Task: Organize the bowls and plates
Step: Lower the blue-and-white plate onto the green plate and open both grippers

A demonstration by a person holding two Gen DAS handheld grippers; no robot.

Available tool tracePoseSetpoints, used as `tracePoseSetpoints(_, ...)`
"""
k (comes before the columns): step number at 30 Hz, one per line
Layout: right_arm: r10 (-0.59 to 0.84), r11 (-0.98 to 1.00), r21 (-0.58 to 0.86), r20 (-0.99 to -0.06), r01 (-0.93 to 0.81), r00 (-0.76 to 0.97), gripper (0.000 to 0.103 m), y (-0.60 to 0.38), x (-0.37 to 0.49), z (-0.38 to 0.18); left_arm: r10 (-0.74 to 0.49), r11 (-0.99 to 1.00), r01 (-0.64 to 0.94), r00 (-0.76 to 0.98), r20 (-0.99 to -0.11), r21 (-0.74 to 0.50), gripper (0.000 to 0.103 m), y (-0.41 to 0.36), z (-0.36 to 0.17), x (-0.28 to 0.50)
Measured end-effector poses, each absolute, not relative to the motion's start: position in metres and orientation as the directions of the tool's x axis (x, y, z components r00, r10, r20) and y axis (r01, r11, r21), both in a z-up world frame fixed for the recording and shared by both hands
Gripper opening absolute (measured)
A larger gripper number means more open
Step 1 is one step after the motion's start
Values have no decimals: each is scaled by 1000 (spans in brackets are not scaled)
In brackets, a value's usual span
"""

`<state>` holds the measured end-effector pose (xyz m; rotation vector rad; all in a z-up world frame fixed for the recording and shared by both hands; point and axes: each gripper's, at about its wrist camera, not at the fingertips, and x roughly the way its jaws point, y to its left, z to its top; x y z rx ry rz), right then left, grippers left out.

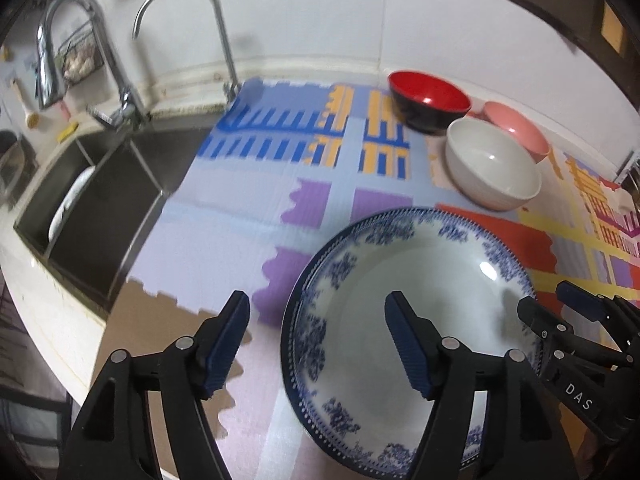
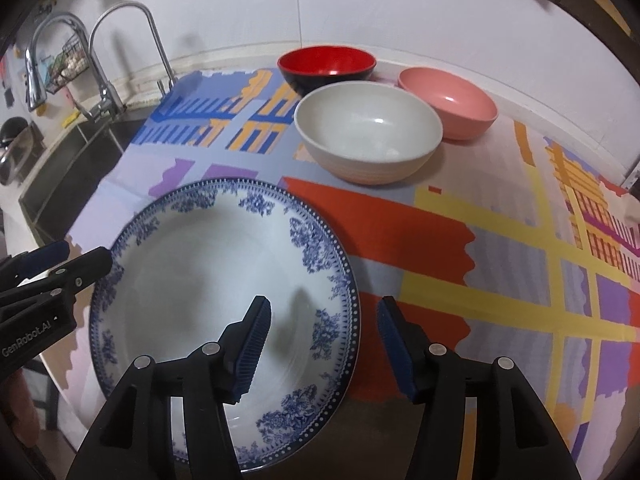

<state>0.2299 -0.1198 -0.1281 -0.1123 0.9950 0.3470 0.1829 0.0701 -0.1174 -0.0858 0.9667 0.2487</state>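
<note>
The tabletop (image 2: 500, 216) is spread with a bright patchwork cloth (image 1: 248, 200) of lilac, purple, orange and yellow blocks, running up to a pale wall. At its left end a steel sink (image 1: 100, 200) is sunk in, with two curved taps (image 1: 208, 20) standing behind it and something white lying in the basin.

Nearest the two tools lies a wide blue-and-white plate (image 2: 208, 280), flat on the cloth near the front edge, its rim ringed with blue flowers and dots.

Behind the plate, towards the wall, three bowls stand close together and upright. The white bowl (image 2: 368, 136) is the closest to the plate. The pink bowl (image 2: 452, 100) is just beside it on the right, and the red bowl (image 2: 326, 66), black on the outside, stands behind it by the wall.

The left claw (image 1: 318, 336) hovers over the plate's left edge, jaws standing wide apart: one blue pad is above the cloth, the other above the plate's well, the rim between them, and neither pad presses on it. The right claw (image 2: 322, 334) straddles the plate's right edge likewise, jaws about half apart, one pad over the plate and one over the orange cloth, gripping nothing. Each claw shows at the border of the other's view.
</note>
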Motion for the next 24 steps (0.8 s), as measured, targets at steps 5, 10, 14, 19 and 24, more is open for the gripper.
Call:
tracePoseSetpoints(5,228,948,62,-816,-312,531,56,-128,232,-115,166,978,-200,589,-791,56,74,61,-101,195)
tracePoseSetpoints(10,208,959,55,-801,-277,561,62,-138,241,-104,136,987,-148,621,-772,55,76,52,-88,214)
tracePoseSetpoints(14,186,968,41,-778,-247,600,63,-145,252,-92,96,994,-100,638,-764,41,76,46,-80,233)
tracePoseSetpoints(19,164,977,33,-746,-210,645,63,-153,269,-75,56,998,-55,651,-757,26,76,41,-73,256)
tracePoseSetpoints(24,142,984,28,-727,-179,671,63,-159,292,-63,30,1000,-16,651,-758,26,76,37,-71,284)
